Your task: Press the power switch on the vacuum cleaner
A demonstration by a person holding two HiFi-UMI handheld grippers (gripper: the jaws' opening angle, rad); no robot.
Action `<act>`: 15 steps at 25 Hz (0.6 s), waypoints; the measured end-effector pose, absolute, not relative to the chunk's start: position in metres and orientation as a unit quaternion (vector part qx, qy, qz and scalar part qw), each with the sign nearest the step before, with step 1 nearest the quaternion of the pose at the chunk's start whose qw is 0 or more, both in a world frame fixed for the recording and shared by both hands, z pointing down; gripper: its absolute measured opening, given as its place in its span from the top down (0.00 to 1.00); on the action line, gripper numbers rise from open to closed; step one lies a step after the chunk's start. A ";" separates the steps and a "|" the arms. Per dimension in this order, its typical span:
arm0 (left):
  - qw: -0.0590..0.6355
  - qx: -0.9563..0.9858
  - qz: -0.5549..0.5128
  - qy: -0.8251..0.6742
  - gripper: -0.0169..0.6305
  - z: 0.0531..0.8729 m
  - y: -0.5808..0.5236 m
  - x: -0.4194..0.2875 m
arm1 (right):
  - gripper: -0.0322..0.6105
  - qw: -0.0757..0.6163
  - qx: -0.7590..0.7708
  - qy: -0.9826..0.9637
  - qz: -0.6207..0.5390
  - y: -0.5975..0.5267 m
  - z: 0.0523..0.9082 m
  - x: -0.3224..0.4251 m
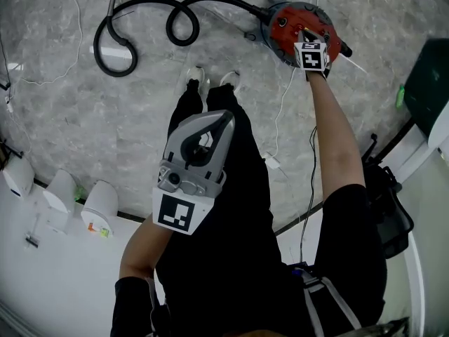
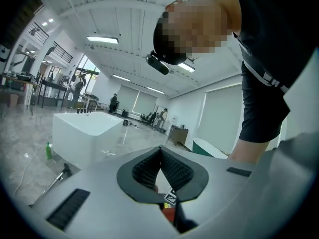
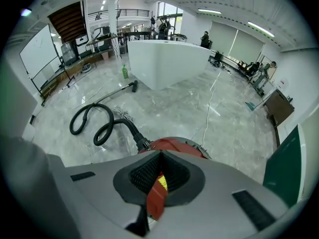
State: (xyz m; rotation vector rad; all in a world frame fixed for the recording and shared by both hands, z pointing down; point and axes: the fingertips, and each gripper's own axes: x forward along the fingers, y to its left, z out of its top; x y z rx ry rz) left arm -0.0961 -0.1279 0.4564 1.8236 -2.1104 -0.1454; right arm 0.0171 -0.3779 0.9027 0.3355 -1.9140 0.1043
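Note:
The red round vacuum cleaner [image 1: 298, 25] stands on the marble floor at the top right of the head view, and its black hose [image 1: 140, 30] loops away to the left. My right gripper [image 1: 306, 35] reaches down onto the cleaner's top with its jaws shut and empty. In the right gripper view the red body [image 3: 174, 144] lies just beyond the shut tips [image 3: 160, 153], with a yellow patch showing through the gap. The switch itself is hidden. My left gripper [image 1: 228, 116] hangs shut in front of my legs, far from the cleaner; its own view shows shut tips [image 2: 160, 151].
A white cord [image 1: 284, 104] runs over the floor from the cleaner toward my feet. White fixtures [image 1: 63, 192] line the left edge and a dark green tub [image 1: 428, 83] sits at the right. A large white tub [image 3: 167, 59] and a green bottle [image 3: 124, 72] stand farther off.

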 end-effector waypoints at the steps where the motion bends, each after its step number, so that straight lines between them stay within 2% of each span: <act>1: 0.177 0.640 -0.053 -0.746 0.95 0.460 -0.129 -0.097 | 0.92 0.566 0.143 -0.810 0.051 -0.380 0.908 0.017; 8: 0.213 0.642 -0.067 -0.733 0.95 0.484 -0.136 -0.072 | 0.92 0.592 0.159 -0.785 0.088 -0.388 0.943 0.023; 15: 0.230 0.650 -0.067 -0.721 0.95 0.497 -0.138 -0.051 | 0.92 0.585 0.200 -0.779 0.104 -0.399 0.957 0.031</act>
